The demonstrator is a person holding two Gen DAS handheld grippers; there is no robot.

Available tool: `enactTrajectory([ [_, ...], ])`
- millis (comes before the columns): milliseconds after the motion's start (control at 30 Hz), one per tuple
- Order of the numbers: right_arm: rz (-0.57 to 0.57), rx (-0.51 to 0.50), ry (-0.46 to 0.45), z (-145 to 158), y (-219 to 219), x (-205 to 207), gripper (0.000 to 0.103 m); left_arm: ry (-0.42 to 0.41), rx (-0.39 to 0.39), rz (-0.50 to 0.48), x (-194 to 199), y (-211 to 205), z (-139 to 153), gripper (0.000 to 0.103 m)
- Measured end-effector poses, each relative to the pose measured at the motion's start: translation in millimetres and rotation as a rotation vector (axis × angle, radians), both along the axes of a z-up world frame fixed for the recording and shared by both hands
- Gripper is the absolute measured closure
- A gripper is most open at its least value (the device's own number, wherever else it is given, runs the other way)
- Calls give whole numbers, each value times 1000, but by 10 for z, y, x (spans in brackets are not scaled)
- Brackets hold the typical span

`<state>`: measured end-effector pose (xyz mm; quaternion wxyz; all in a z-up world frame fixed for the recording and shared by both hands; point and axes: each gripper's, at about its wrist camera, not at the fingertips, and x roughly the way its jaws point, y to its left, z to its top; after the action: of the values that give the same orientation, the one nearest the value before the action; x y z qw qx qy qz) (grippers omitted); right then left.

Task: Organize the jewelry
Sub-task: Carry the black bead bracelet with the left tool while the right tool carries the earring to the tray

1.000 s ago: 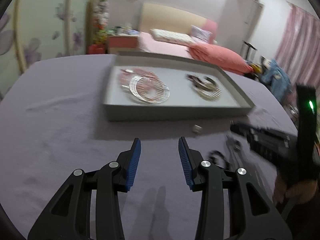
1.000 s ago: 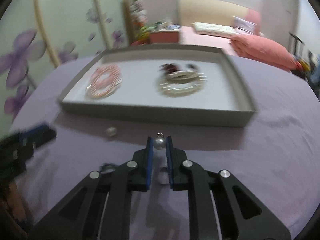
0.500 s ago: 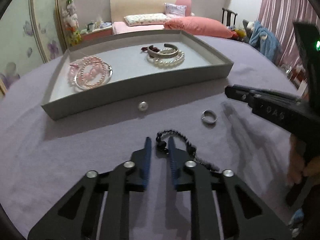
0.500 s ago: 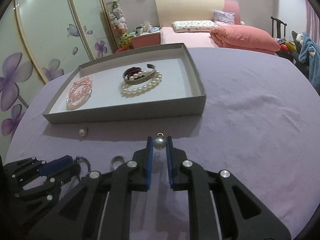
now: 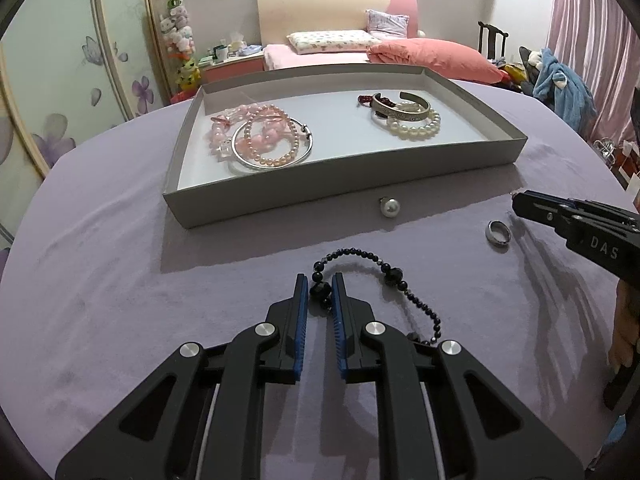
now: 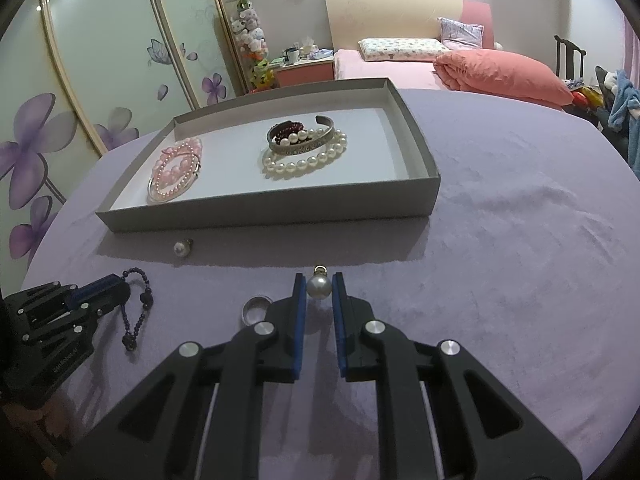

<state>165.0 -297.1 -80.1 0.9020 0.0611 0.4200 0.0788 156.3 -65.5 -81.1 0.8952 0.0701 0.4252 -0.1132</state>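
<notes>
Both hand-held grippers pinching jewelry above the purple desk (image 5: 100, 280).

Left hand-held gripper (image 5: 320, 290): blue pads narrow, gripping a dark faceted bead of the black beaded strand (image 5: 394, 280), its tail on the cloth. Right hand-held gripper (image 6: 319, 288): clamps a pearl pendant (image 6: 319, 286) with gold loop; side reads "DAS". Beyond: silver ring (image 5: 497, 233), loose pearl (image 5: 390, 207), then grey tray (image 5: 320, 196) with pink and white bracelets.

Glossy pearl (image 6: 319, 287), matt cloth (image 6: 520, 280)
</notes>
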Motion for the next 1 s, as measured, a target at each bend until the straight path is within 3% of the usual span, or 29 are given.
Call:
enactTrajectory([
  [567, 12, 2, -69, 174, 70, -93, 89, 0, -70, 74, 15, 310, 48, 91],
  [1000, 55, 29, -190, 488, 287, -272, 89, -169, -196, 93, -210, 458, 460, 91],
])
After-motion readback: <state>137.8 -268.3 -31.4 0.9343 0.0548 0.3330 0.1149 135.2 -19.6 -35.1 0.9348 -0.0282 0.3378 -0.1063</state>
